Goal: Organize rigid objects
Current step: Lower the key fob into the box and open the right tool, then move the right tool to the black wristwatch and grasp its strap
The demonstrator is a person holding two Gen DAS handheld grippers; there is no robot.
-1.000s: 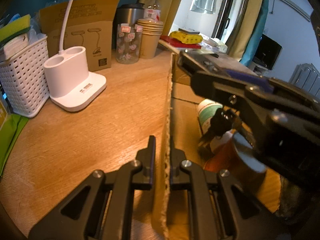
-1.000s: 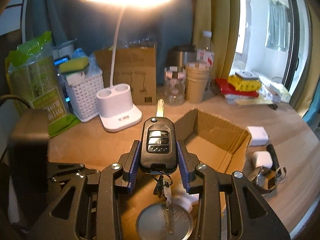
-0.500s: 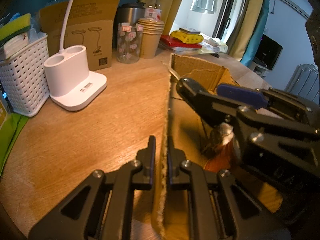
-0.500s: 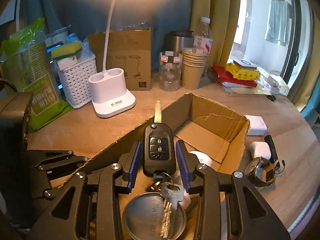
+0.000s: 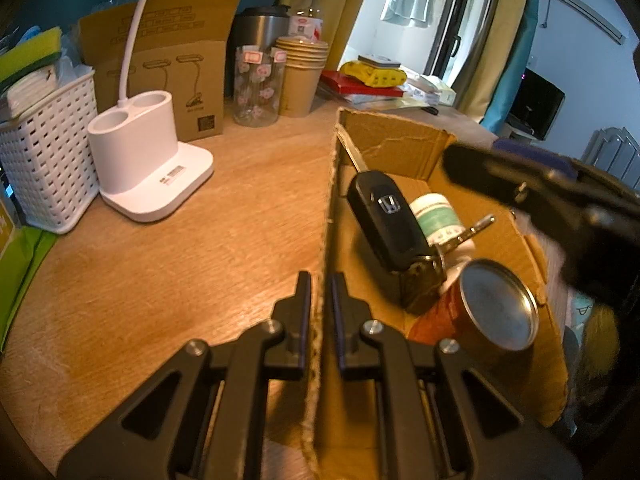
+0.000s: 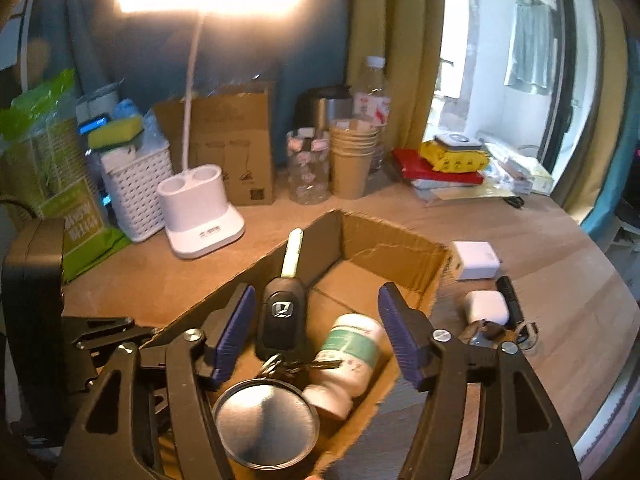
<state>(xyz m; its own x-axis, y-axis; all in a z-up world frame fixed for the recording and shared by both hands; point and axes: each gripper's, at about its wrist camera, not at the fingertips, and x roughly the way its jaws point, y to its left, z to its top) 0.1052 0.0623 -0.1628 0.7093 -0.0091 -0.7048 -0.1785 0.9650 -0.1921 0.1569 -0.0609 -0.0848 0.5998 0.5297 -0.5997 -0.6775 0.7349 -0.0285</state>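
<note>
The car key lies in the cardboard box between my right tool's jaws, which have just been opening and no longer touch it. My left tool pinches the box wall. Next: reach right for the earbud case on the bench.

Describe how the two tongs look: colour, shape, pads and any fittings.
Both are matte black plastic with angular arms pierced by triangular cut-outs and joined by silver round-headed screws. The left tongs have narrow fingers with thin dark blue pads. The right tongs carry wider, ribbed blue-purple pads on their inner faces. No cables, markings or sleeves show.
</note>
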